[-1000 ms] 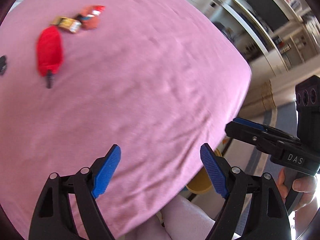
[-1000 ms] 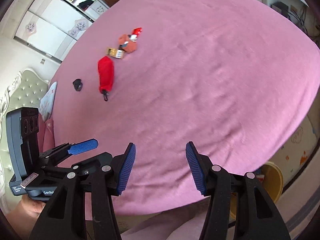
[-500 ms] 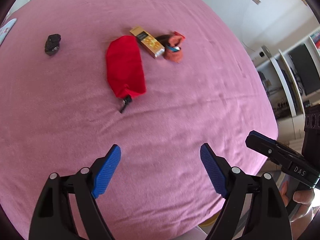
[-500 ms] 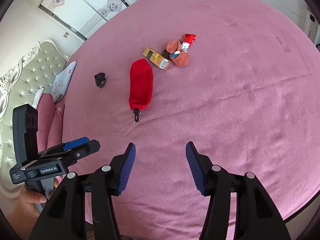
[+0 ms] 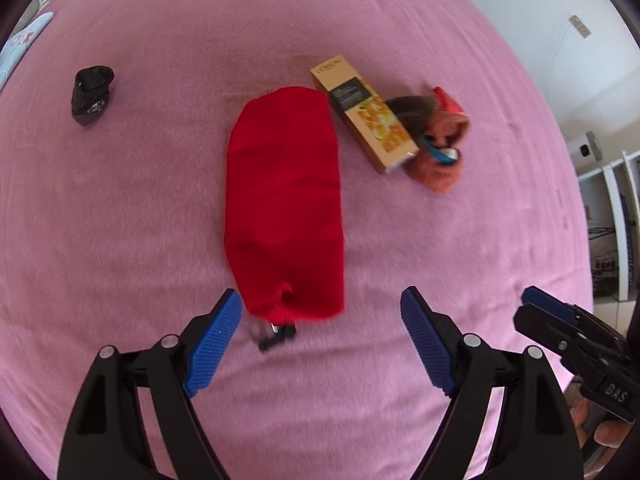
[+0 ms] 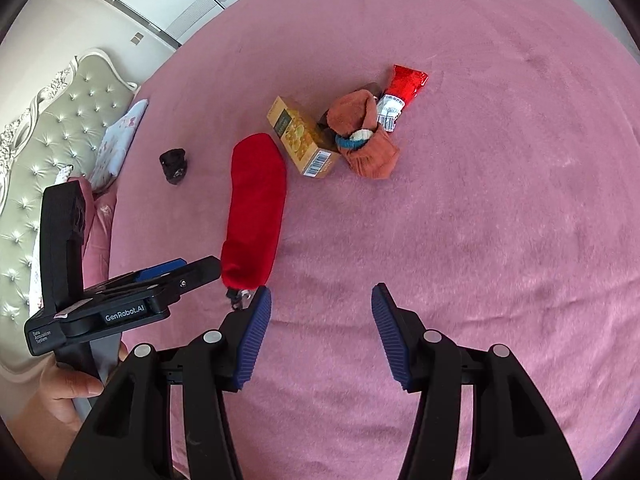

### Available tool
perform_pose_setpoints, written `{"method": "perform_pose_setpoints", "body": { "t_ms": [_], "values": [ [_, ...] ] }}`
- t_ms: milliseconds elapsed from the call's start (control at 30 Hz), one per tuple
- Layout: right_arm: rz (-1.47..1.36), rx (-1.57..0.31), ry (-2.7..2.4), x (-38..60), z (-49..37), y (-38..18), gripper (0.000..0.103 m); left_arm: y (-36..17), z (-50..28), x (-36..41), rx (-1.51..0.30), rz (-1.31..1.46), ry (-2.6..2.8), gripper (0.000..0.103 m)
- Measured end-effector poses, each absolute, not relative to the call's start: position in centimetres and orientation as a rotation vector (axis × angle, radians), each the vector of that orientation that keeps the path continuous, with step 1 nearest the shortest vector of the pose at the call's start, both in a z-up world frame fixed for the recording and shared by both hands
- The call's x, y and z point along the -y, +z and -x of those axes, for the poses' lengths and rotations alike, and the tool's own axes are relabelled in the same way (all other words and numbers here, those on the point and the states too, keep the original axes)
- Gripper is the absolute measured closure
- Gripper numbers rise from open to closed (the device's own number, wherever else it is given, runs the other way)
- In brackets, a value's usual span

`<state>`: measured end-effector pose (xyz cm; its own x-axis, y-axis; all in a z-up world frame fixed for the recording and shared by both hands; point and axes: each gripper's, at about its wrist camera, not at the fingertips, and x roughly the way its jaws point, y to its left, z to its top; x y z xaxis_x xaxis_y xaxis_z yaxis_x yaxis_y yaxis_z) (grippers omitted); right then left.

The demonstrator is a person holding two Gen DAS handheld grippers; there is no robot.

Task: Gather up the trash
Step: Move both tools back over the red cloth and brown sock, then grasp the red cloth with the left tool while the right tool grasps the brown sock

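Fig. legend: I'm hovering both tools over the pink bedspread (image 5: 120, 208). L gripper (image 5: 320, 328) w/ jaws standing wide apart, nothing between them; red pouch (image 5: 284, 204) lying just past its tips at 12 o'clock, drawstring end nearest. R gripper (image 6: 320, 328) w/ jaws partly apart, gripping nothing. Trash sitting at 1 o'clock of the pouch: yellow carton (image 5: 364, 114) touching the orange sock bundle (image 6: 366, 136), red wrapper (image 6: 402, 94) beyond it. Black item (image 5: 91, 95) lying apart at 10 o'clock.
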<state>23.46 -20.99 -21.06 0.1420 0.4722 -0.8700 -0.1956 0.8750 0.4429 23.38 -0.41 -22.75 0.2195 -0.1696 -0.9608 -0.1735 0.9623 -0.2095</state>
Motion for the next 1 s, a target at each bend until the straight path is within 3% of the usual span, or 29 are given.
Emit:
{"method": "perform_pose_setpoints", "body": {
  "t_ms": [367, 633, 833, 933, 1000],
  "values": [
    [-0.273, -1.359, 0.463, 21.3, -29.9, -24.8, 0.051, -30.0, -29.9, 0.9, -1.468, 0.213, 0.057, 0.022],
    [-0.277, -1.351, 0.466, 20.7, -32.1, -25.7, 0.051, -31.6, -31.8, 1.3, -1.474, 0.143, 0.083, 0.016],
    [-0.260, -1.356, 0.459, 19.9, -32.9, -26.5, 0.050, -31.3, -31.7, -0.2, -1.448, 0.183, 0.116, 0.040],
    [-0.261, -1.368, 0.445, 19.6, -33.4, -27.0, 0.050, -30.8, -31.3, -1.4, -1.439, 0.203, 0.117, 0.061],
    [-0.264, -1.372, 0.438, 19.5, -33.7, -27.3, 0.049, -30.5, -30.9, -2.4, -1.433, 0.221, 0.108, 0.082]
  ]
}}
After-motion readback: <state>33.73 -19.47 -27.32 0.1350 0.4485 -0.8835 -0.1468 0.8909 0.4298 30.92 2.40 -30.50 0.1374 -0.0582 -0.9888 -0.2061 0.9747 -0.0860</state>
